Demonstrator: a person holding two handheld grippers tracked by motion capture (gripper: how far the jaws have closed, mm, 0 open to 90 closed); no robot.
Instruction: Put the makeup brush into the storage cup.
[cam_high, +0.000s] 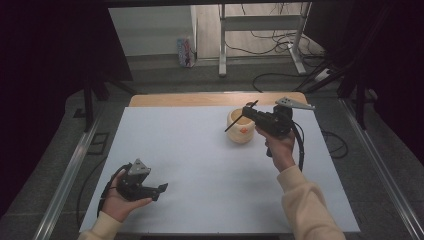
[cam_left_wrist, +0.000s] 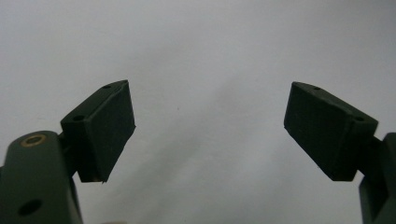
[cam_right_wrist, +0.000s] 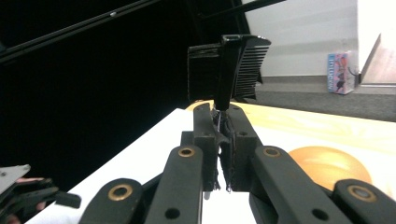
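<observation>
My right gripper (cam_high: 251, 113) hovers over the right far part of the white table (cam_high: 190, 150), shut on a black comb (cam_high: 241, 116). In the right gripper view its jaws (cam_right_wrist: 220, 111) pinch the comb (cam_right_wrist: 229, 67) by its spine, and the comb stands up with teeth fanning to both sides. A pale wooden bowl (cam_high: 240, 131) with an orange mark sits just under and to the left of the gripper; its rounded side (cam_right_wrist: 327, 164) is at the lower right. My left gripper (cam_high: 161, 189) rests near the front left corner, open, with nothing between its pads (cam_left_wrist: 210, 91).
A wooden strip (cam_high: 200, 99) edges the far side of the table. Metal rails (cam_high: 67, 175) run along both sides. Beyond lie floor cables (cam_high: 280, 40), desk legs (cam_high: 222, 60) and a small colourful box (cam_high: 185, 52).
</observation>
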